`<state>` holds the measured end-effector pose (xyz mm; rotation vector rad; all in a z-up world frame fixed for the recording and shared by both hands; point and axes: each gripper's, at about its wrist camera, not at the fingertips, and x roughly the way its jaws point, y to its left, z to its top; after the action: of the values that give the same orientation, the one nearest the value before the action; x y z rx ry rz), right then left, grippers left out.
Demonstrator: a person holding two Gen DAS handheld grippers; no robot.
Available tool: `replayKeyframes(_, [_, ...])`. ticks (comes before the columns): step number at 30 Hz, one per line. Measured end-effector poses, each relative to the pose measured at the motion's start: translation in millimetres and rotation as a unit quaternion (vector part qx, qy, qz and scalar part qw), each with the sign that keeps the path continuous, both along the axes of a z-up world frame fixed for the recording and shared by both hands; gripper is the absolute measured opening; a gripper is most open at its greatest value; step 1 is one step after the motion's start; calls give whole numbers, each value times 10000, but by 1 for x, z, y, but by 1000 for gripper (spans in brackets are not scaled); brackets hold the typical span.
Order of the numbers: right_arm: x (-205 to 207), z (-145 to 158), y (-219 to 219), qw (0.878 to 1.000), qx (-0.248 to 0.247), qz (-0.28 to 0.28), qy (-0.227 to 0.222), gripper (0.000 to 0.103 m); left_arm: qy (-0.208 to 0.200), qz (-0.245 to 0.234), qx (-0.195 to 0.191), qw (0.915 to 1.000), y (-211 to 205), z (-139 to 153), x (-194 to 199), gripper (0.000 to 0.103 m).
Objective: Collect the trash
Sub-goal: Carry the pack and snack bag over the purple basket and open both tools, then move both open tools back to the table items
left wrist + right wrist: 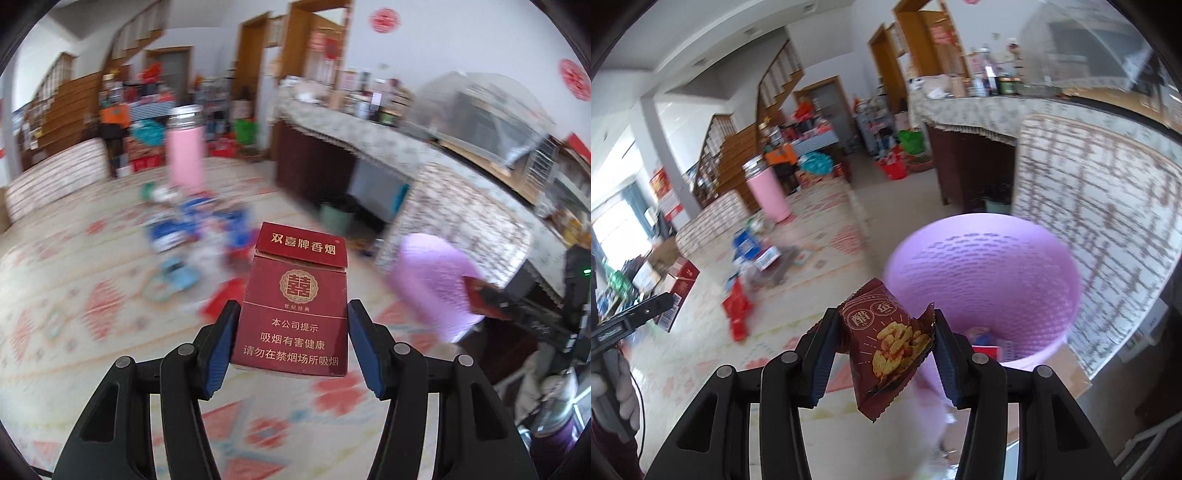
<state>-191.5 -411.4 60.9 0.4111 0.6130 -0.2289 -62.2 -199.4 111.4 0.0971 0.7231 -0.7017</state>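
While my left gripper clamps a dark red cigarette pack upright at the centre of its frame, blue pads pressed to both sides, my right gripper pinches a maroon snack wrapper low in its own view. Just beyond the wrapper, at right centre, stands the lilac waste basket, its mouth open toward the camera and a few scraps lying at the bottom. More litter is strewn across the patterned tablecloth at left centre, near a pink flask. My left gripper also shows as a dark shape at the far left edge of the right view.
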Motion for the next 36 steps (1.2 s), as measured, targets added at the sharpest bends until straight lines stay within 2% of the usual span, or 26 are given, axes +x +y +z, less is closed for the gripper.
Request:
replayKeyframes(7, [-12, -3, -55, 9986, -16, -520, 19, 53, 275, -845, -197, 9959, -104, 8, -5, 58])
replayKeyframes(10, [-10, -6, -75, 9979, 41, -639, 39, 53, 555, -1105, -328, 9918, -147, 8, 3, 58])
replayKeyframes(12, [-6, -8, -84, 9976, 69, -683, 52, 53, 662, -1204, -376, 9898, -169, 7, 7, 58])
replayKeyframes(15, [1, -10, -91, 9976, 40, -691, 74, 56, 550, -1269, -380, 9897, -195, 7, 9, 58])
replayKeyframes(19, [10, -13, -96, 9976, -25, -693, 84, 60, 537, -1295, -261, 9898, -212, 5, 11, 68])
replayKeyframes(24, [10, -11, -92, 9980, -65, -628, -13, 69, 488, -1184, -188, 9916, -184, 7, 4, 72])
replayKeyframes(29, [7, -11, -79, 9990, -21, -457, -20, 70, 514, -791, -117, 9955, -130, 4, 9, 73])
replayKeyframes(33, [5, -10, -64, 9995, -27, -303, -29, 72, 250, -75, 161, 9995, -67, -2, 23, 75])
replayKeyframes(36, [7, -9, -50, 9998, -43, -172, -31, 74, 214, 525, 309, 9979, -24, -12, 42, 75])
